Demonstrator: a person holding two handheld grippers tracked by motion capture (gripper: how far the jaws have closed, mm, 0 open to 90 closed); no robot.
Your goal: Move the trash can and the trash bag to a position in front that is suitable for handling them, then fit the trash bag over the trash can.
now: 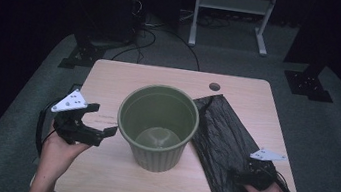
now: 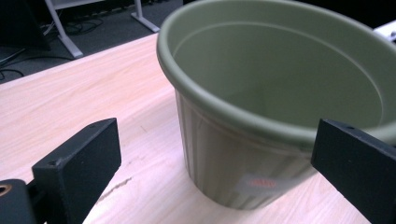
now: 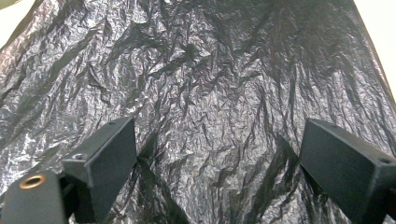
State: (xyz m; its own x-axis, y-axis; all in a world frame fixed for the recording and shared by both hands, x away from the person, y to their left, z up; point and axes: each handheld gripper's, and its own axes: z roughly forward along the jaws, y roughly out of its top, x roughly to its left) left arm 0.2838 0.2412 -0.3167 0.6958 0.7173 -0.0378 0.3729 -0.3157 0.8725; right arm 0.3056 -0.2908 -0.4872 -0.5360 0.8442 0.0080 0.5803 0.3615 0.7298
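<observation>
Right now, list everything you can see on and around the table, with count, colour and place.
bin: one, olive green, empty, upright mid-table
plastic bag: one, black, crinkled, flat on the table right of the bin, running to the near edge
table: one, light wood, with a round hole near its far edge
frame legs: white, on the floor beyond the table
cables: black, on the floor beyond the table
left gripper: one, black, jaws open, beside the bin
right gripper: one, black, jaws open, over the bag
hands: two, at the near edge

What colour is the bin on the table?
Olive green, ribbed bin; clearest in the left gripper view.
</observation>
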